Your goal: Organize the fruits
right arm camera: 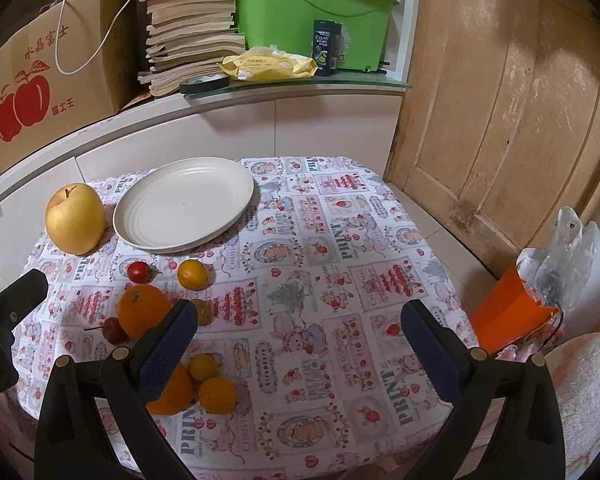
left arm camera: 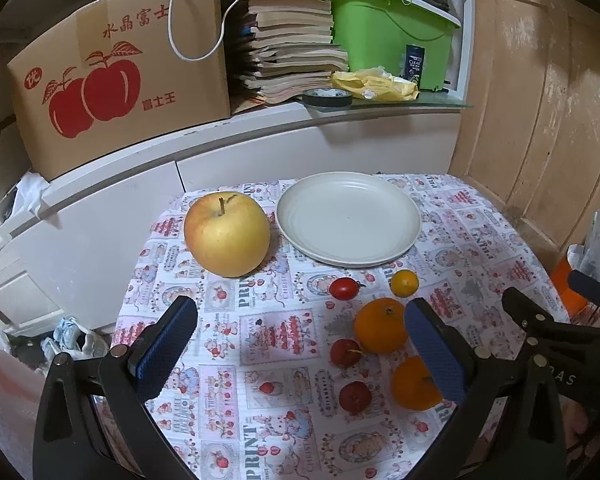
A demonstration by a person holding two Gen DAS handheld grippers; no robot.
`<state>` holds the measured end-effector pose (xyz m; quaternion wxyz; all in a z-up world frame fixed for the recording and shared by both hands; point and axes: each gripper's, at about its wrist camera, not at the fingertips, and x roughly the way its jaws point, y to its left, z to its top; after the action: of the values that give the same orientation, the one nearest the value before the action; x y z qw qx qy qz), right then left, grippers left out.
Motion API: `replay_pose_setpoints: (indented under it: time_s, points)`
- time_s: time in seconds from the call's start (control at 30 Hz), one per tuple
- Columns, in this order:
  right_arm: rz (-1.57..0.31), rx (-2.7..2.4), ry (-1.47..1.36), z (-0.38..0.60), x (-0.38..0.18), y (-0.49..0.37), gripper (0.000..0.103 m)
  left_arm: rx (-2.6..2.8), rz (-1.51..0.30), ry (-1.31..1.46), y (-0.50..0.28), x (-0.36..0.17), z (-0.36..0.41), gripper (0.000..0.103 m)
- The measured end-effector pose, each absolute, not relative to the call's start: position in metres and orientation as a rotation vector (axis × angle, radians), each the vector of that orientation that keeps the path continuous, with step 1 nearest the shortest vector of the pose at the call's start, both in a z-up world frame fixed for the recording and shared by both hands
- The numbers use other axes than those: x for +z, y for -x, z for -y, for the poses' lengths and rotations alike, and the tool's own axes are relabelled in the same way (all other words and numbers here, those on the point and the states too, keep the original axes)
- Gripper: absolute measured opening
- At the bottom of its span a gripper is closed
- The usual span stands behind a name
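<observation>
Both grippers are held above the near edge of a small table spread with a printed tablecloth (right arm camera: 340, 280). The left gripper (left arm camera: 300, 344) is seen with its blue-padded fingers (left arm camera: 168, 344) spread wide, nothing between them. The right gripper (right arm camera: 300, 344) is likewise held wide apart and empty.

In the left wrist view a white plate (left arm camera: 348, 220) is found at twelve o'clock, bare of fruit. A large yellow apple (left arm camera: 227, 234) is set at eleven o'clock, just beside the plate's left rim, stem up. Nearer in, at one o'clock, a cherry tomato (left arm camera: 343, 288) and a small yellow-orange citrus (left arm camera: 404, 282) are laid side by side. Behind the right finger an orange (left arm camera: 380, 325) is partly hidden, with a second orange (left arm camera: 414, 384) nearer still. Two small red fruits (left arm camera: 345, 353) are placed just left of them.

From the right wrist view the cluster is gathered at nine to ten o'clock, around the left finger. Three more small citrus (right arm camera: 217, 395) are seen there, two close beside an orange.

On the shelf behind, an apple-printed carton (left arm camera: 116, 80), stacked books (left arm camera: 292, 40), a green tub (left arm camera: 392, 28) and a tape roll (left arm camera: 327, 98) are lined up.
</observation>
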<state>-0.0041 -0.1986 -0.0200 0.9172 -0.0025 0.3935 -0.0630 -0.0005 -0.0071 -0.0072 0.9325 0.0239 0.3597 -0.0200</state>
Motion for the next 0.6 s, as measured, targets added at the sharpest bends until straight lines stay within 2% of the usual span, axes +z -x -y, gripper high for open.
replay_pose_setpoints:
  time_s: [0.6]
  points:
    - [-0.821, -0.129, 0.006, 0.1973, -0.0222, 0.0024, 0.103, -0.027, -0.731, -0.071, 0.0016, -0.0089, 0.0100, 0.103]
